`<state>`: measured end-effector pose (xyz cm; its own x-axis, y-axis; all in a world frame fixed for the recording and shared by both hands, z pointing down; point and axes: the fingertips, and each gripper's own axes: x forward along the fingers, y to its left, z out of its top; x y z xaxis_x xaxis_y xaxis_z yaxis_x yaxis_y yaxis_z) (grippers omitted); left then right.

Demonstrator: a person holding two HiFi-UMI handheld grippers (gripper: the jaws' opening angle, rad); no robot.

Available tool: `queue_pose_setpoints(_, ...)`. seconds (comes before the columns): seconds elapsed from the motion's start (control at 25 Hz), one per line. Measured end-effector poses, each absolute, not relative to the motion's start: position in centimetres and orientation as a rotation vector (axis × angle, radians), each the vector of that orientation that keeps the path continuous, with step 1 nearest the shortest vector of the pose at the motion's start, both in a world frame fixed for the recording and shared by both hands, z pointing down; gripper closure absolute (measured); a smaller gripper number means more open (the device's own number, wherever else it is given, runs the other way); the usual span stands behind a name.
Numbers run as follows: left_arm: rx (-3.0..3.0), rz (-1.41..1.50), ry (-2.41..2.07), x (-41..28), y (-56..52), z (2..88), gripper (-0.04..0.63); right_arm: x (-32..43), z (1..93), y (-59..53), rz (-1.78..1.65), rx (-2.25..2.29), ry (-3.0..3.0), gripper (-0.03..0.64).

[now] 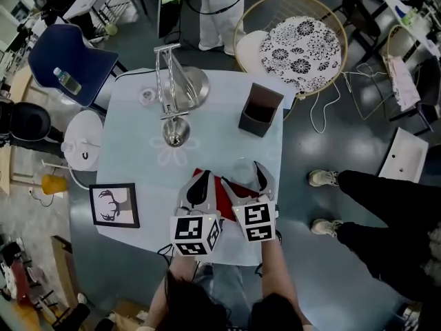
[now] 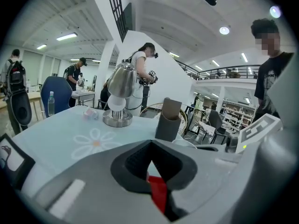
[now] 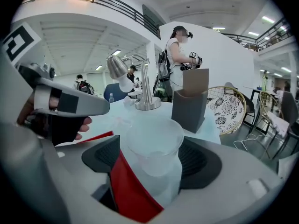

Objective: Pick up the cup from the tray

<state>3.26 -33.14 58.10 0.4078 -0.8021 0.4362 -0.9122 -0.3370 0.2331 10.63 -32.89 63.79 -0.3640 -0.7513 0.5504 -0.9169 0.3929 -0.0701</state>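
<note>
Right gripper (image 3: 152,146): jaws spread wide on either side of the translucent plastic cup (image 3: 156,164). The cup stands upright on the red tray (image 3: 126,190), and red shows between its wall and the left pad, so nothing is clamped.

Left gripper (image 2: 152,143): just beside the right one, jaws closed tip to tip over the tray's left part. Red shows through the gap behind the tips; a pinch on the tray cannot be confirmed.

Surface: the tray lies at the near edge of a table (image 1: 131,150) under a pale cloth printed with a daisy (image 1: 176,152). A framed antler picture (image 1: 114,205) sits at the near left corner. Mid-table stand a dark square holder (image 1: 260,109) and a chrome desk lamp (image 1: 176,88), its head bent toward the cloth.

Room: a person in dark trousers (image 1: 372,212) stands on the glossy grey floor to the right. Beyond the table are a blue chair (image 1: 72,57) carrying a water bottle (image 1: 67,81) and a round rattan chair (image 1: 303,43) with a floral cushion. The hall has white walls, ceiling lights and a railed mezzanine.
</note>
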Motion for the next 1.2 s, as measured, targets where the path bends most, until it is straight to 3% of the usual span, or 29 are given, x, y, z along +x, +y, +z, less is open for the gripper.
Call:
queue_pose_setpoints(0.68, 2.3, 0.275, -1.475, 2.0, -30.6, 53.2, 0.595, 10.6, 53.4, -30.0, 0.386, 1.578, -2.423, 0.196)
queue_pose_setpoints(0.76, 2.331, 0.256, -1.469, 1.8, -30.0, 51.4, 0.595, 9.7, 51.3, -29.3, 0.404, 1.537, -2.503, 0.241)
queue_pose_setpoints(1.2, 2.45, 0.174, -1.461, -0.7, -24.5, 43.1, 0.595, 7.4, 43.4, -24.4, 0.276, 1.63, -2.494, 0.286)
